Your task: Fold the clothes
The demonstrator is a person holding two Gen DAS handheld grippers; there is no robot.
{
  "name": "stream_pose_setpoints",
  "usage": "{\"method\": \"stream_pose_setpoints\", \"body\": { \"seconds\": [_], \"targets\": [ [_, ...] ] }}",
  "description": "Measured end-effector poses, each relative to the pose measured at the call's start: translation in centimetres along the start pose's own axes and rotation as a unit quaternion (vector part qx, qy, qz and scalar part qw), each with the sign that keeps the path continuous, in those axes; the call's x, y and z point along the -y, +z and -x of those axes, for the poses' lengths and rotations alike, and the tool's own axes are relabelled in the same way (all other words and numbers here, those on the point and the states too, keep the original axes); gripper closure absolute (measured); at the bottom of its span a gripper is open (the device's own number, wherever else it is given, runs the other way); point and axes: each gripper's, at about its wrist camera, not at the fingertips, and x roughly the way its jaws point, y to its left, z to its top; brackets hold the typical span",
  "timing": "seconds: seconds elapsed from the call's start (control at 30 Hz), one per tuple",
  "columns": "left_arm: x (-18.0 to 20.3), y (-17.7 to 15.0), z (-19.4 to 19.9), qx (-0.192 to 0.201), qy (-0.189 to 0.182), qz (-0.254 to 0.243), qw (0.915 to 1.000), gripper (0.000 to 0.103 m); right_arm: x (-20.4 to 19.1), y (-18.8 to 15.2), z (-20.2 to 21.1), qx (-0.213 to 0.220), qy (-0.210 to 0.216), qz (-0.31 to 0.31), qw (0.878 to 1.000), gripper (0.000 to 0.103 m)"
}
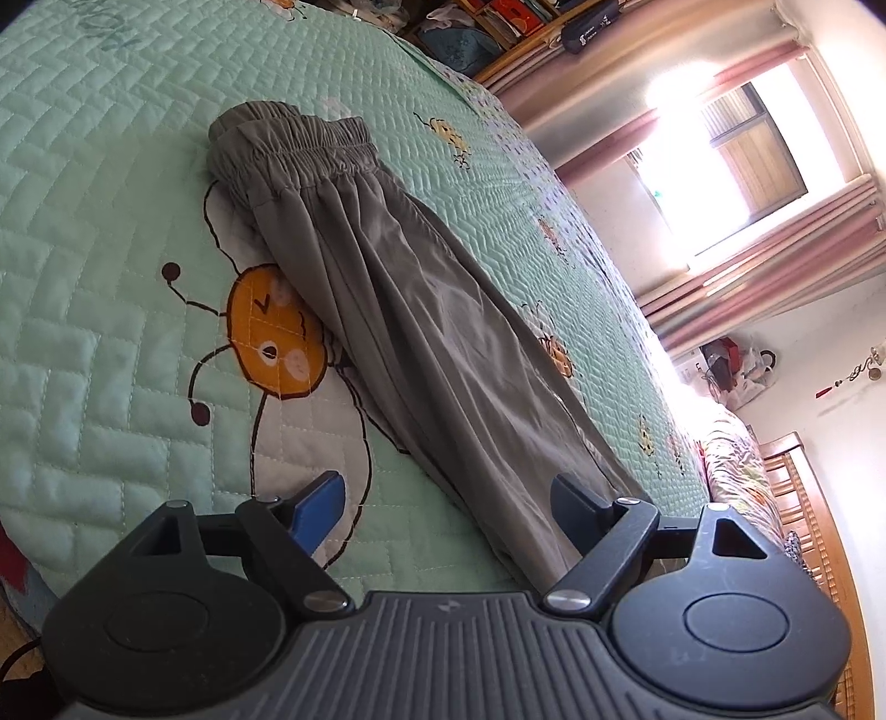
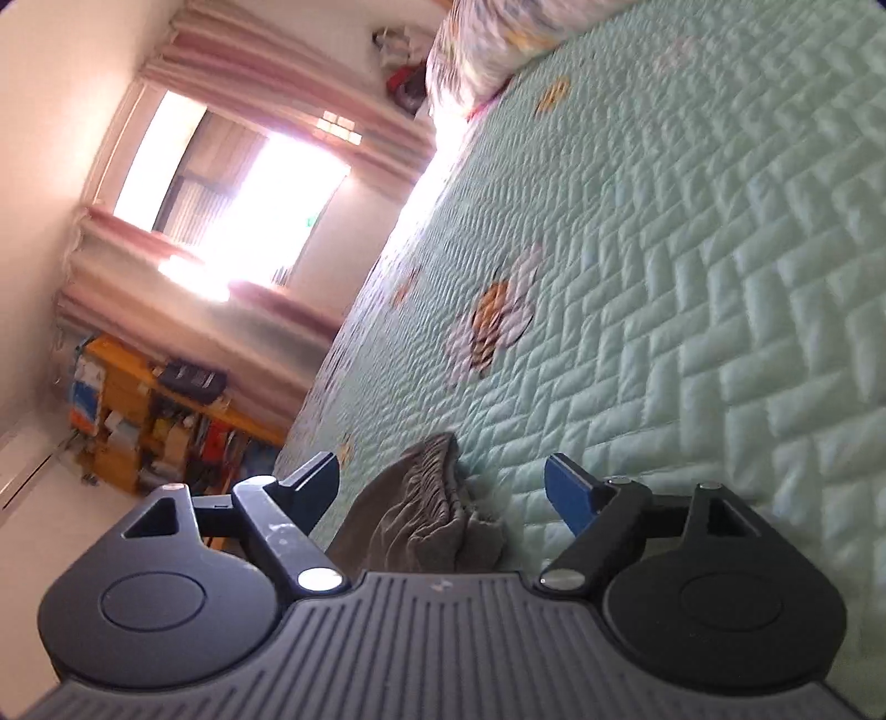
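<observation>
Right under our lens sat the ribbed black body of the left gripper, and its jaws stood spread wide, pinching nothing. Between them ran the near end of the grey trousers, the hem end passing under the right-hand finger while the blue-padded finger hung clear to the left of the cloth, over the quilt. From the gap, the trousers stretched straight ahead and away, legs laid one upon the other, up to the gathered elastic waistband at the far end. We saw a stitched orange bee just left of the trouser leg, partly tucked beneath its edge. Off to the right of the jaws were pink curtains beside a bright window, and a wooden bed frame.

Over in the right wrist view, which was somewhat blurred, we had the right gripper close in front of us too, its jaws likewise spread apart and gripping nothing. The waistband lay bunched in the gap between them, nearer the left finger, touching neither pad as far as we could tell. Ahead of the jaws the green quilt ran on bare to a patterned pillow; left of them stood a cluttered wooden shelf.
</observation>
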Motion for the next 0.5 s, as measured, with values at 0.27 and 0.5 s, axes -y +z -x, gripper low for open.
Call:
{"method": "stream_pose_setpoints", "body": {
  "seconds": [0.27, 0.5],
  "targets": [
    [0.6, -0.1, -0.3, -0.001, 0.022, -0.007, 0.9997, 0.019, -0.8, 4.2, -8.1, -0.149, 0.007, 0.048, 0.988, 0.021],
    [2.0, -0.2, -1.0, -0.002, 0.049, -0.022, 0.9985, 0.016, -1.8, 4.2, -12.0, -0.199, -0.014, 0.105, 0.974, 0.082]
  ]
}}
